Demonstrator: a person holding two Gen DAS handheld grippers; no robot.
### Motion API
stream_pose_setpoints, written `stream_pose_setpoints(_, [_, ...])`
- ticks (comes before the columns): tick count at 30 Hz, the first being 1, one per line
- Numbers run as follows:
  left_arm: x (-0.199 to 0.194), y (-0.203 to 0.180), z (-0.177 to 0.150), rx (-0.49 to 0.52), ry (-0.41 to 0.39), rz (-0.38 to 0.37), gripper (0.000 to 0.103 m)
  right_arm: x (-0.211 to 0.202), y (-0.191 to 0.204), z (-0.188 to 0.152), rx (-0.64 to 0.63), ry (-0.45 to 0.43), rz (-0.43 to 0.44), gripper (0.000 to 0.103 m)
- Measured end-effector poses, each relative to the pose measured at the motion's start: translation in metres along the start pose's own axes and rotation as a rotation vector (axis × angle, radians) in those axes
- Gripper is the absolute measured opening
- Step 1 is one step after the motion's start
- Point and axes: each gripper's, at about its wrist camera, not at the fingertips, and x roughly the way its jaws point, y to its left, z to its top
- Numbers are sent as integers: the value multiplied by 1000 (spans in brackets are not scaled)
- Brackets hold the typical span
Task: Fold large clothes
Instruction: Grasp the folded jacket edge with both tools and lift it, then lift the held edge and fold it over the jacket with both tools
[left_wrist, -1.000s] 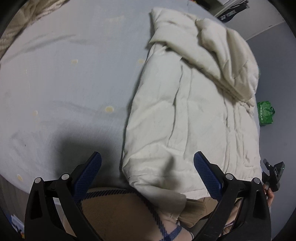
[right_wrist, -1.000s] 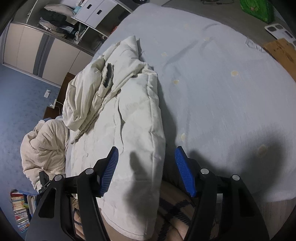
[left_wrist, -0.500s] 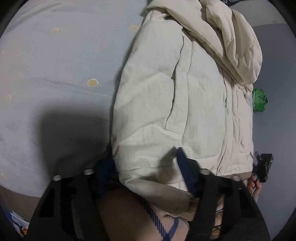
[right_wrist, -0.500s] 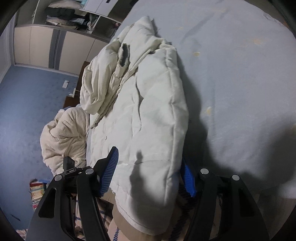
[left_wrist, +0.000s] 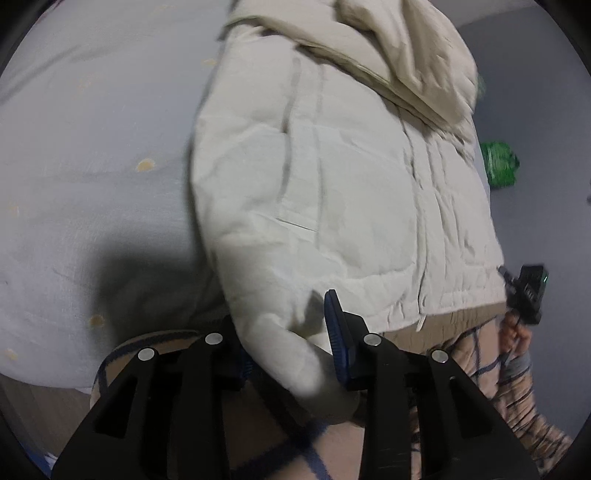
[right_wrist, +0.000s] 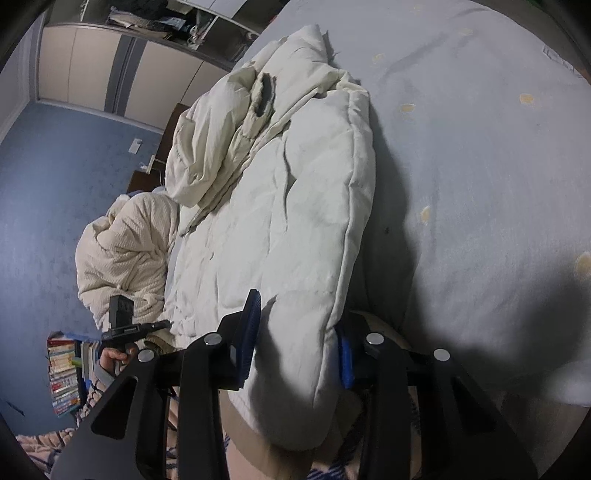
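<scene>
**Mia:** What changed from a moment ago?

**Ben:** Both grippers were wide apart then, with the puffy cream jacket (left_wrist: 332, 192) lying loose between their fingers. Now the left gripper (left_wrist: 286, 343) is closing, and its blue pads squeeze the jacket's bottom corner. The right gripper (right_wrist: 299, 339) is closing too, and the other bottom corner is pinched between its pads. The jacket also looks bigger and closer in both views.

**Mia:** Where is the jacket?

**Ben:** On the pale blue bed sheet (left_wrist: 92, 166), along one side of the bed. Its bottom hem hangs off the near edge, over the person's checked clothes (left_wrist: 280, 450).

**Mia:** Does one view show more?

**Ben:** Yes. The right view shows a fluffy cream bundle (right_wrist: 125, 254) beside the bed, a stack of books (right_wrist: 62, 373) on the floor and a wardrobe (right_wrist: 110, 70) far back. The left view shows a green packet (left_wrist: 500, 168) on the floor instead. Each view catches the other hand at the side.

**Mia:** Is there room to move?

**Ben:** Lots. The sheet beside the jacket is bare, with only little yellow spots. The jacket's outer side runs close along the bed's edge.
</scene>
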Motion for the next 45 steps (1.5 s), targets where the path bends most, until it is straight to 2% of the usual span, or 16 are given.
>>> stream_pose_setpoints(3, [-5,-24,-7,94,-28,44,29,-3,4,-3,-30,-1,2,28])
stream_pose_setpoints(9, [-17,-47,-14,172,-89,88,19,-5,6,-5,-43,-13,1,21])
stream_pose_setpoints(13, [-29,-63,-16,233,-148,129,15,-14,13,-2,-30,-63,109,15])
stream_pose_setpoints(17, [-48,-76,-13,279,-216,129,14,-17,25,7,-19,-88,190,14])
stream_pose_setpoints(24, [-81,-98,-4,340,-345,140,11,-24,48,28,-26,-132,276,14])
stream_pose_setpoints(36, [-113,-103,18,346,-459,98,9,-28,75,71,-17,-205,374,14])
stream_pose_setpoints(45, [-146,-71,55,213,-573,-55,9,-27,77,128,64,-309,462,13])
